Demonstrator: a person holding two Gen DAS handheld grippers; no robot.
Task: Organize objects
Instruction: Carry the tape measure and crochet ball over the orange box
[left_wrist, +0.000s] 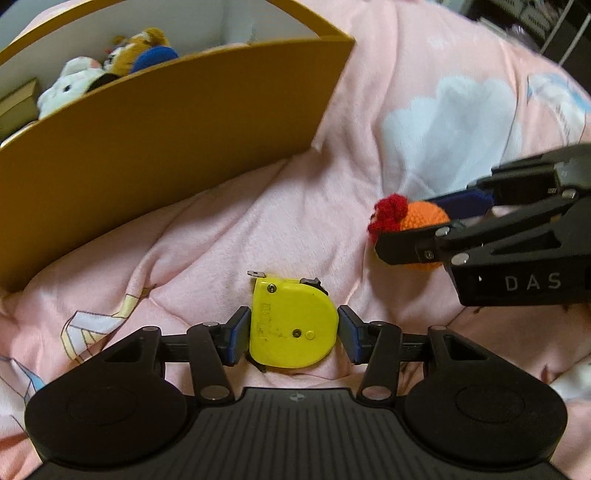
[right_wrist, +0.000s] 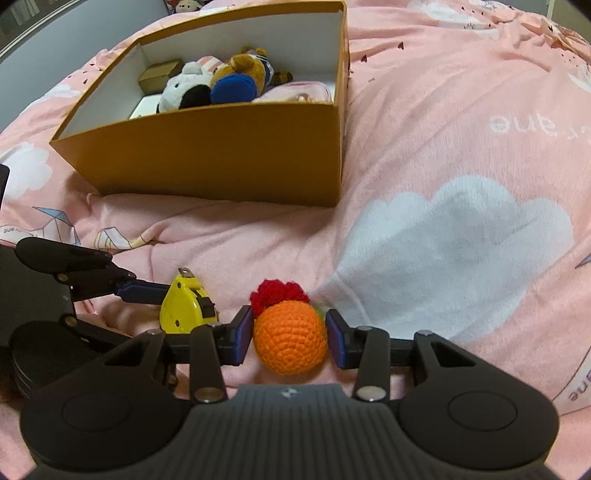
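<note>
Yellow tape measure (left_wrist: 291, 325) lies flat on the pink bedspread (left_wrist: 369, 155), just in front of the orange cardboard box (left_wrist: 166, 140), near its front wall. D-shaped plastic case, two screws on the face, round button near the lower edge, metal tape hook poking out at the top corner, black lock tab on the curved side. Left gripper (left_wrist: 293, 332) straddles it: jaws at medium width, blue pads at both sides of the case, right pad with a thin gap, left pad at or very near the case; firm grip cannot be told.

Crocheted orange ball (right_wrist: 291, 336) with a red yarn tuft on top sits on the bedspread, right of the tape measure, also in front of the box and nearer its right corner. Right gripper (right_wrist: 290, 339) has its jaws narrowed on the ball, pads against both sides.

Box is open-topped with a white interior, holding a white-and-black plush (right_wrist: 184, 92), a brown plush (right_wrist: 247, 66), a blue ball-like piece (right_wrist: 232, 88) and a small tan carton (right_wrist: 159, 75) at the back left.
</note>
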